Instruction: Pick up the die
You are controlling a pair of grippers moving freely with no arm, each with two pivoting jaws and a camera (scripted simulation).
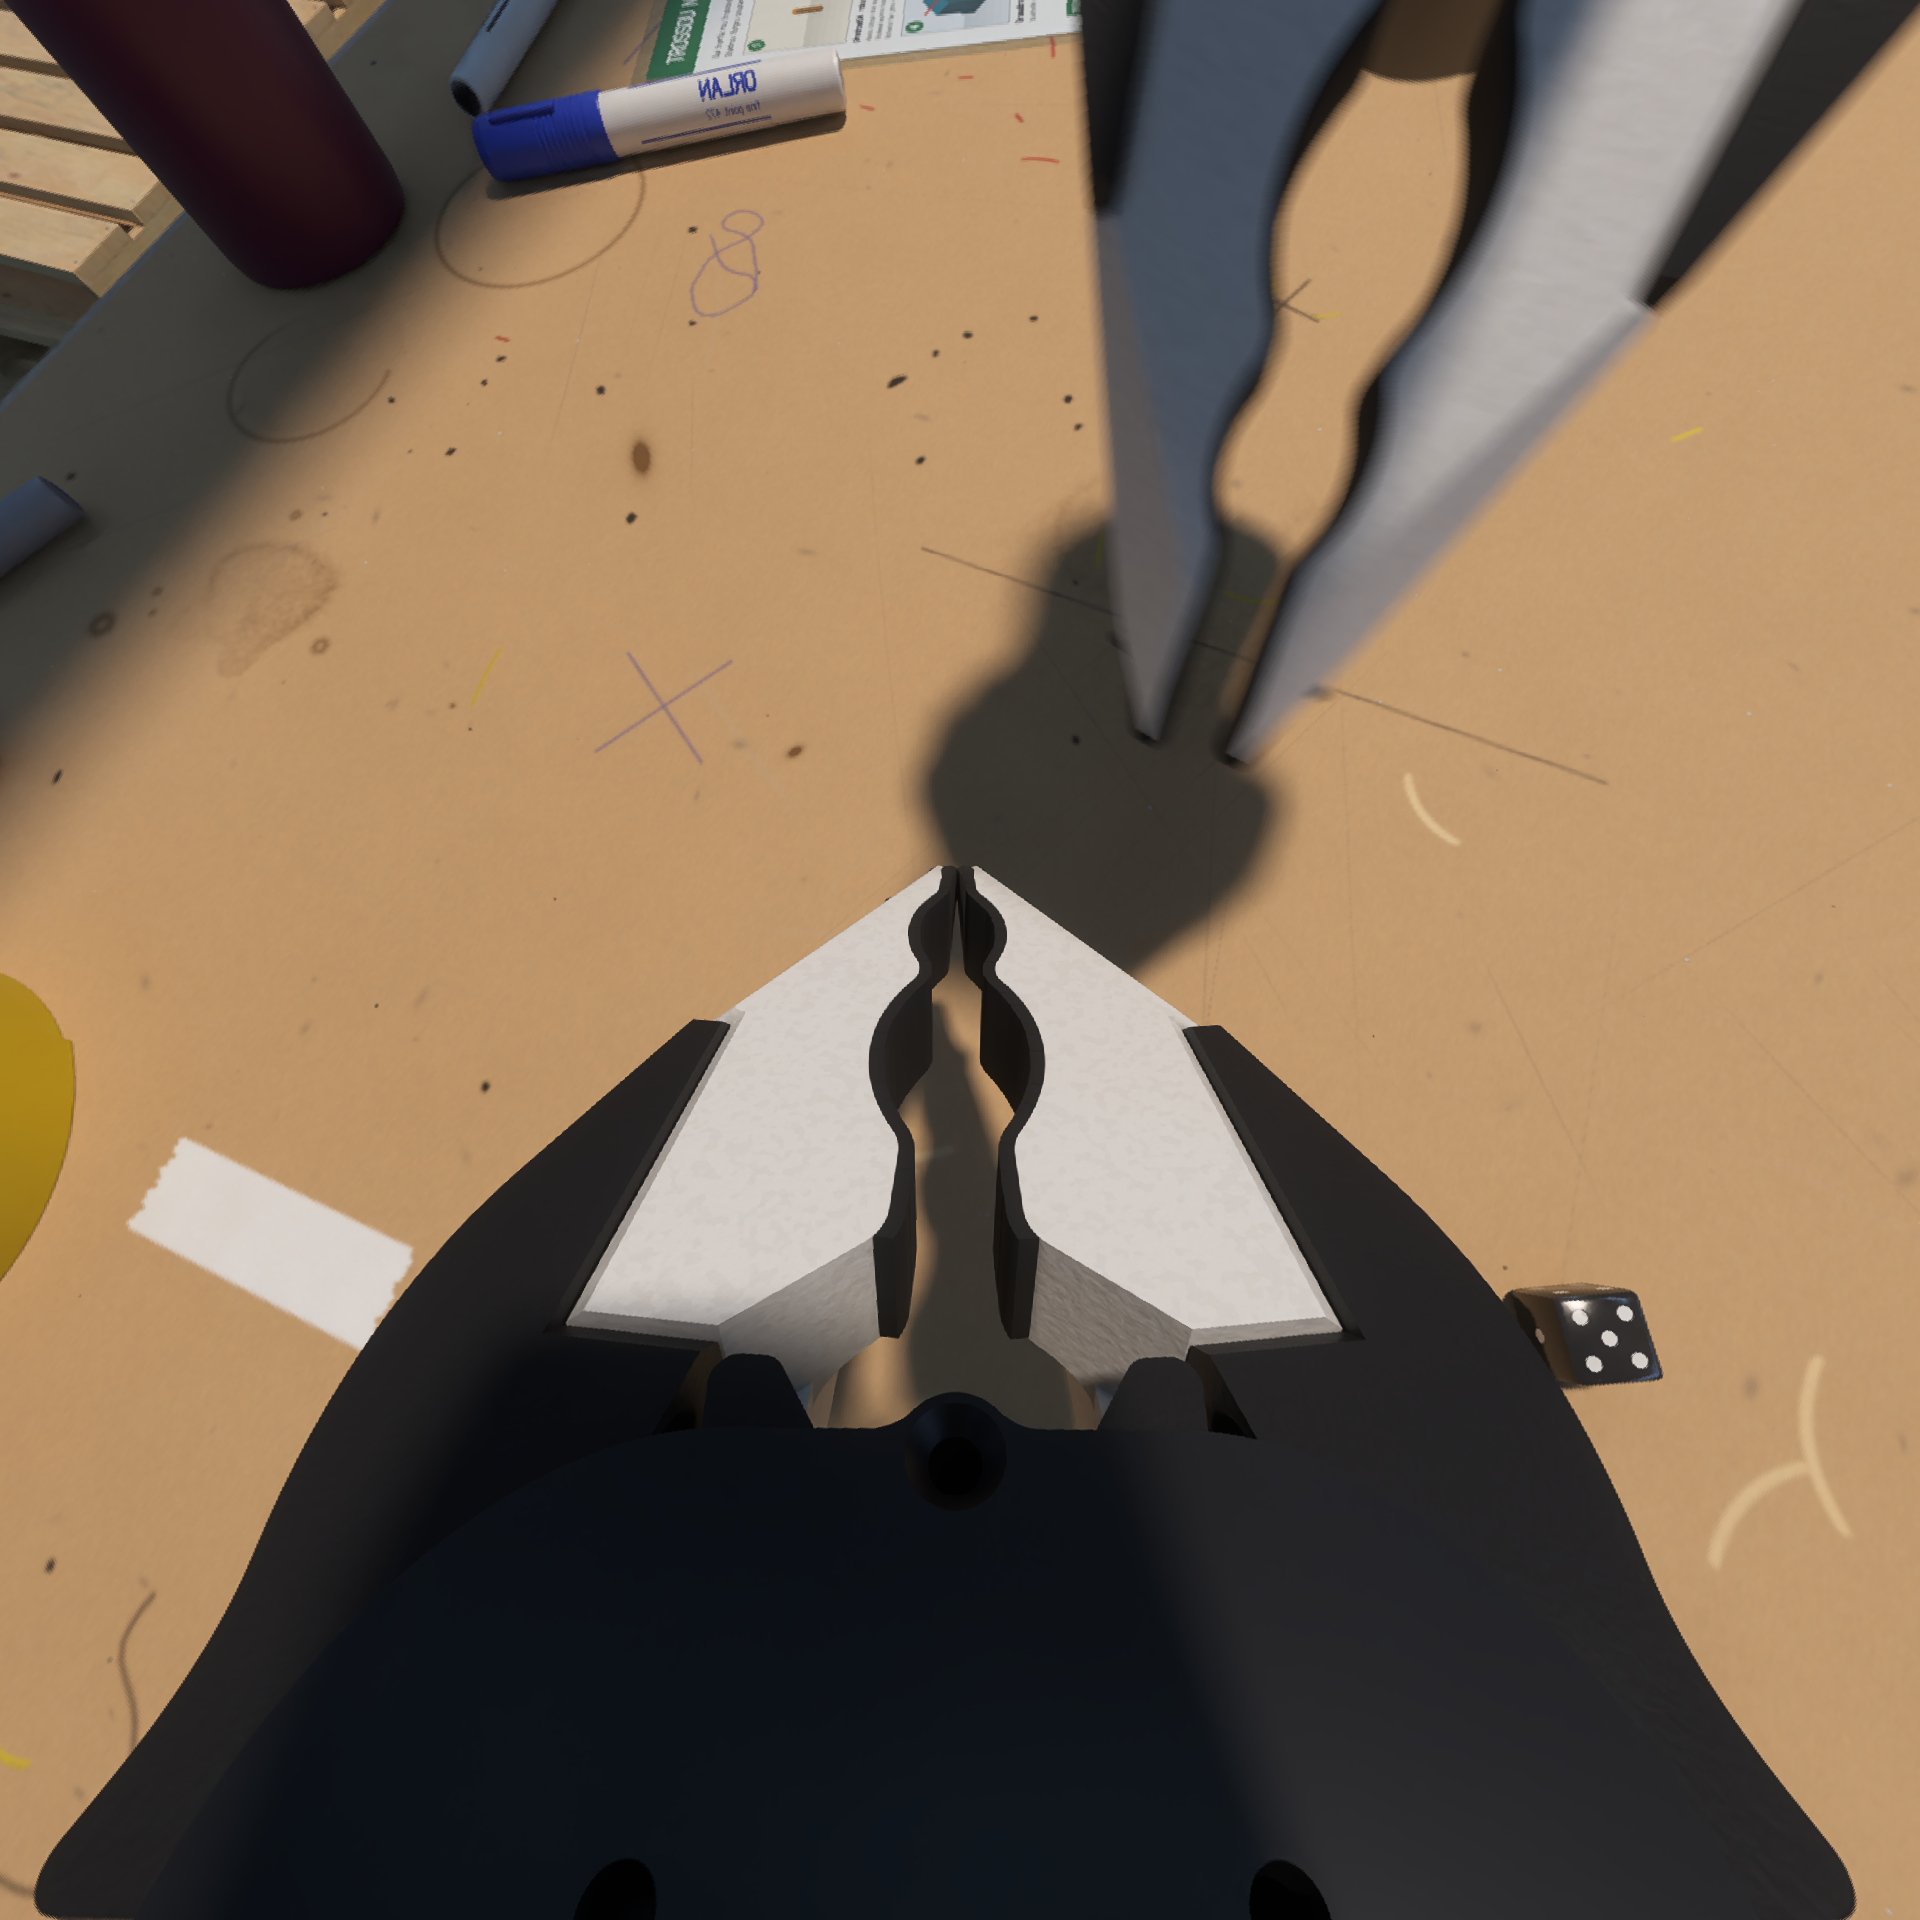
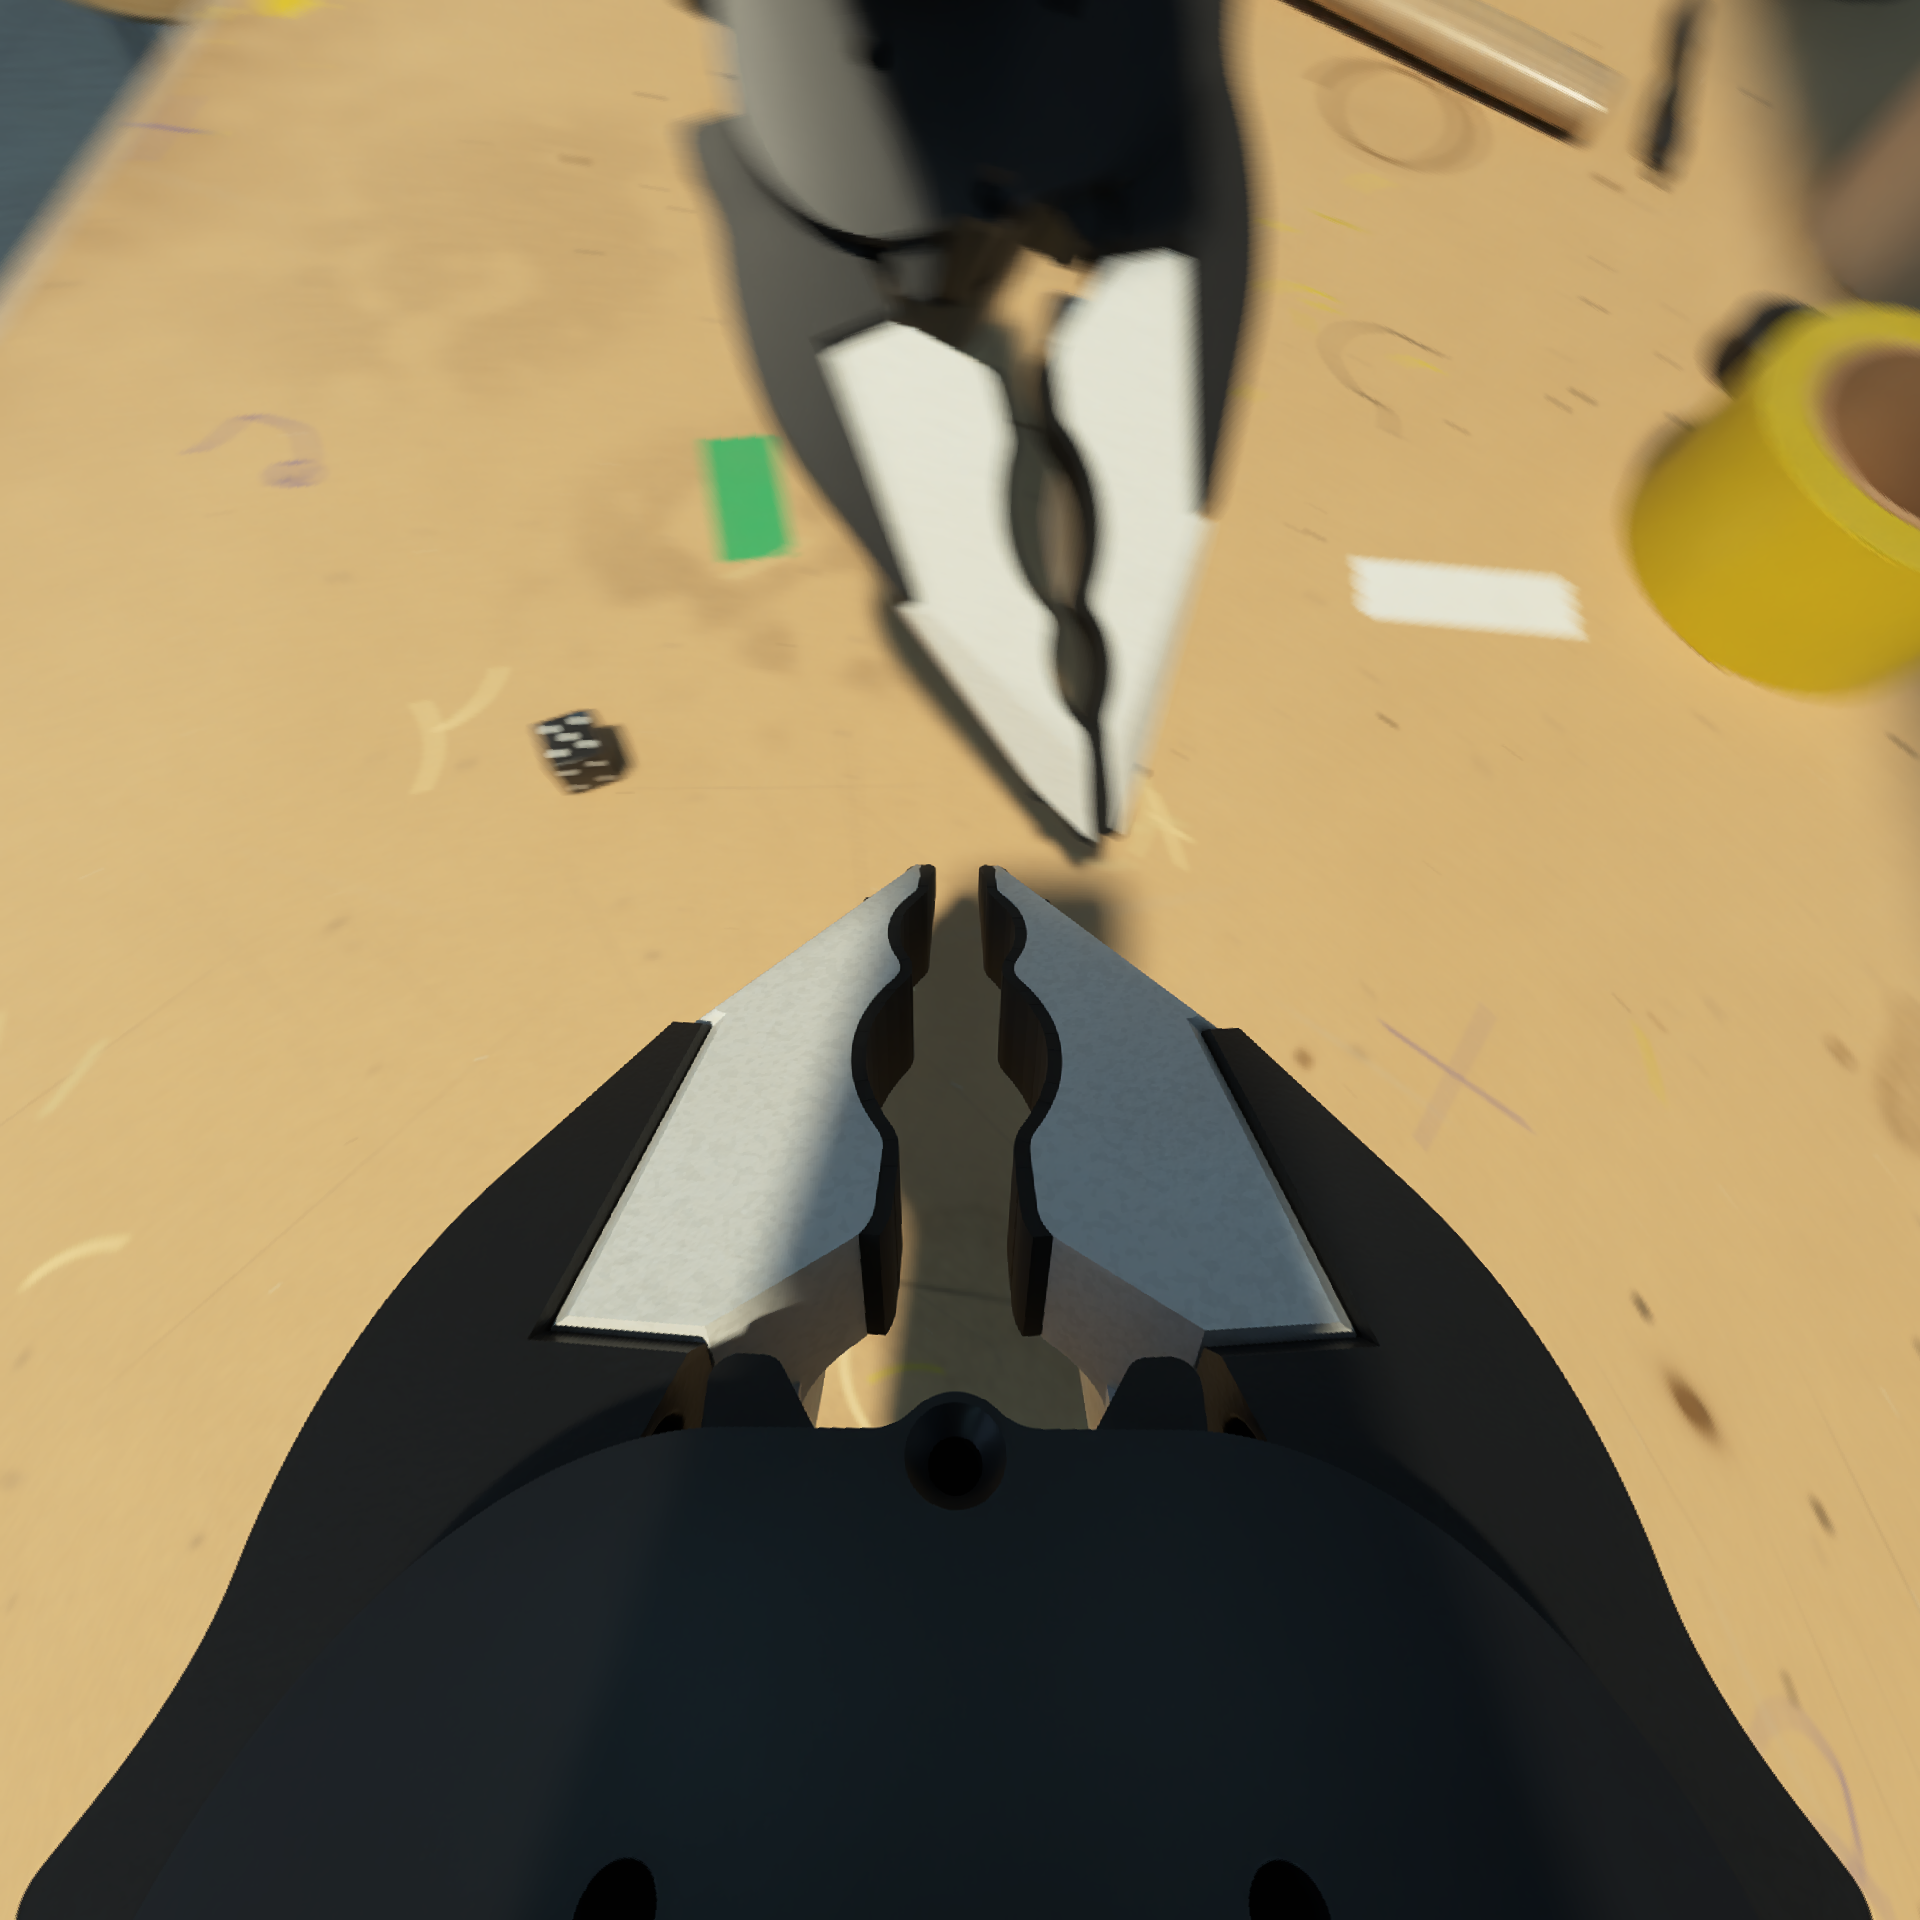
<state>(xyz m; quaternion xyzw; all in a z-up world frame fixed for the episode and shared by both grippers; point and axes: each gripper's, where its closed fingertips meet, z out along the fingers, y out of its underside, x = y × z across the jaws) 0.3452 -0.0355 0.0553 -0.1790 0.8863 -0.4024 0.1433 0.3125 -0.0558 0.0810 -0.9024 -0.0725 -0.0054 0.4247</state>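
Closest in the left wrist view, the left gripper (image 1: 958,871) has its tips nearly touching and empty, while the black die (image 1: 1587,1334) sits on the tan table (image 1: 520,883) just off its right flank, untouched, and the right gripper (image 1: 1190,743) hangs ahead over its own shadow. From the right wrist view, the right gripper (image 2: 957,871) shows a narrow gap holding nothing, the die (image 2: 580,750) lies well to its left, near the left gripper (image 2: 1096,826), so the pick-up looks wholly undone: approach, grasp and lift remain.

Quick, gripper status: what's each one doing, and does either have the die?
Left gripper: closed, empty.
Right gripper: jaws slightly open, empty.
Die: loose on the table, in neither.
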